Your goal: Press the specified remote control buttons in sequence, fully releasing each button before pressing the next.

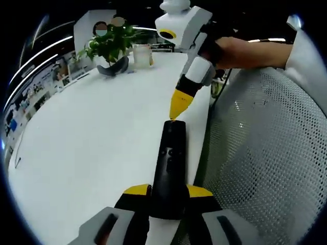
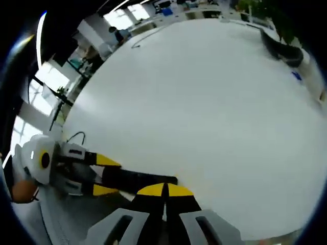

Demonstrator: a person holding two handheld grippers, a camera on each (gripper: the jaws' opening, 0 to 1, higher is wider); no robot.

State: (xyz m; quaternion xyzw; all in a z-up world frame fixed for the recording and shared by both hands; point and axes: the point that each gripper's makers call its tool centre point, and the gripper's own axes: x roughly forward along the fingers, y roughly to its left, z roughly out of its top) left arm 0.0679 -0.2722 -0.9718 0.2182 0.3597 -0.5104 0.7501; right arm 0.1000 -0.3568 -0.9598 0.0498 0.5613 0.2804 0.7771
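Note:
A long black remote control (image 1: 171, 153) lies lengthwise along the edge of the white table (image 1: 92, 143), buttons up. My left gripper (image 1: 168, 191) is shut on its near end, one yellow tip on each side. My right gripper (image 1: 176, 111) comes down from the upper right with its yellow tips shut together, the point touching the remote's far end. In the right gripper view, my right gripper (image 2: 164, 190) has its tips closed over the end of the remote control (image 2: 138, 179), and the left gripper (image 2: 106, 176) holds the other end.
A potted plant (image 1: 110, 43), a pale cup (image 1: 142, 53) and a dark curved object (image 1: 110, 69) stand at the table's far end. A grey mesh chair back (image 1: 265, 153) is close by at the right. A person's hand (image 1: 245, 51) holds the right gripper.

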